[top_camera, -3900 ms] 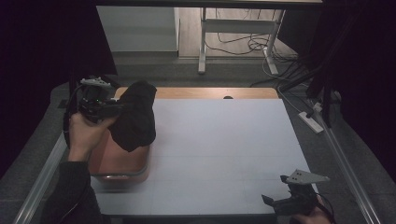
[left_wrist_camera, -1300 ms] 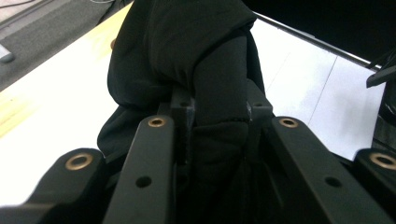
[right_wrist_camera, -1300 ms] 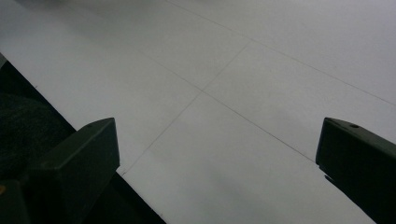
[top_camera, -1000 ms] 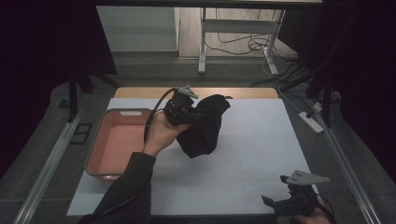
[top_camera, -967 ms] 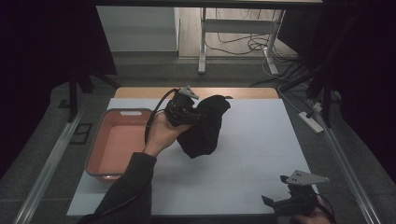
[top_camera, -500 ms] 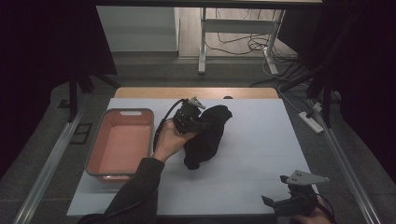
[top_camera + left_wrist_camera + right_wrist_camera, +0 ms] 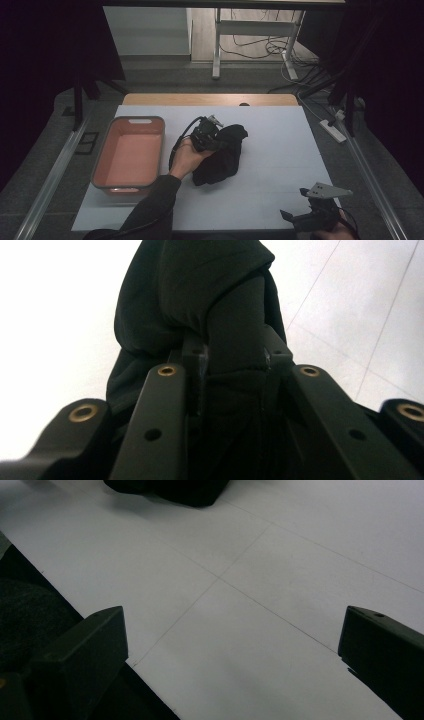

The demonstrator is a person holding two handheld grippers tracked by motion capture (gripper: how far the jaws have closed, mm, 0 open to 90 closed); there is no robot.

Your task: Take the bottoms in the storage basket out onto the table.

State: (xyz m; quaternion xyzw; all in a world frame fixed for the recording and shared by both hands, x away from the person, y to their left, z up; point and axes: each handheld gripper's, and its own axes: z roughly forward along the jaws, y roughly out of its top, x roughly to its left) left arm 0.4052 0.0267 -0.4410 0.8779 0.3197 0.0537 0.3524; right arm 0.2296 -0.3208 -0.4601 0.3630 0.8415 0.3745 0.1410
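The left gripper (image 7: 209,136) is clamping the crumpled black cloth (image 7: 222,155), lowering it onto the white bench (image 7: 280,150); next, releasing. The right gripper (image 7: 312,215) is idling wide open.

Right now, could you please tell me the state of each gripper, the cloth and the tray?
Left gripper: shut on the black cloth, held over the middle of the table.
Black cloth: bunched, pinched between the jaws, its lower end on the white table.
Pink tray: upright at the table's left, nothing in it.
Right gripper: open, jaws wide apart, holding nothing, low at the near right edge of the table.
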